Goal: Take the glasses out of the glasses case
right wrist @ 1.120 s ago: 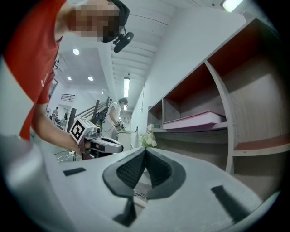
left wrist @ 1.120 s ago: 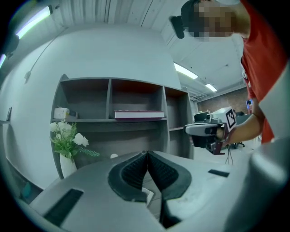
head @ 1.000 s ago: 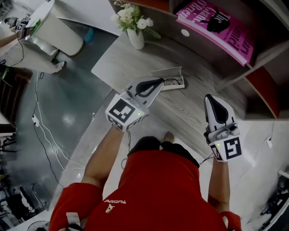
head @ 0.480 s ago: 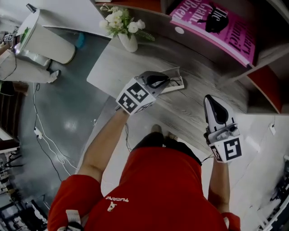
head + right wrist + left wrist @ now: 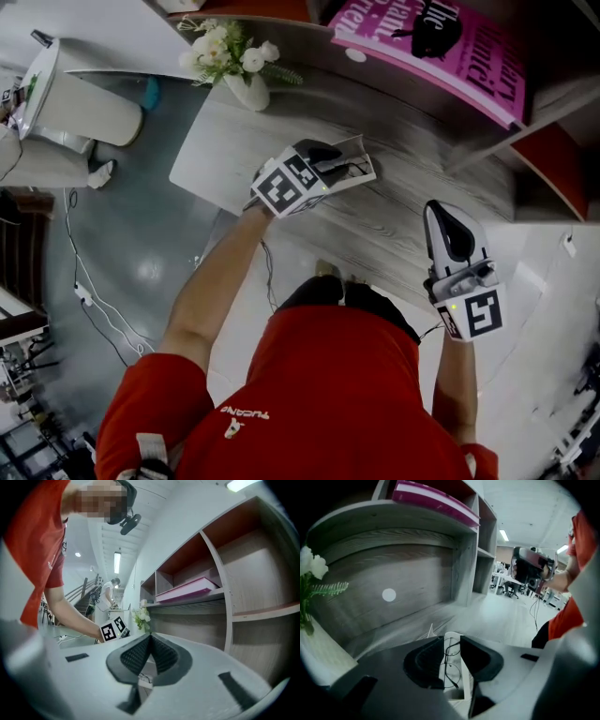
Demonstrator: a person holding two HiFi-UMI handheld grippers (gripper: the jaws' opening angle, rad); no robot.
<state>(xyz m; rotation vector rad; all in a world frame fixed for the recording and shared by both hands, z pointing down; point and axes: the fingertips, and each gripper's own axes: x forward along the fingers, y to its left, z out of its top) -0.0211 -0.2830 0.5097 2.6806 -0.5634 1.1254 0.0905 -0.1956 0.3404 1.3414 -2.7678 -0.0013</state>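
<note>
On the grey wood desk (image 5: 412, 220), 12 o'clock: left gripper (image 5: 323, 155) hangs over open white glasses case (image 5: 361, 171), jaws opening w/ thin wire-rimmed glasses (image 5: 450, 660) between, untouched. Right gripper (image 5: 442, 214), 4 o'clock, jaws together. Risk: jaws nip case wall, dragging the unbraced case.

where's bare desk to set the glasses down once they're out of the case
Bare desk lies between the glasses case and the right gripper, with another patch left of the case, in front of the vase. Crowded at the case: the left gripper, jaws opening, straddles the glasses.
</note>
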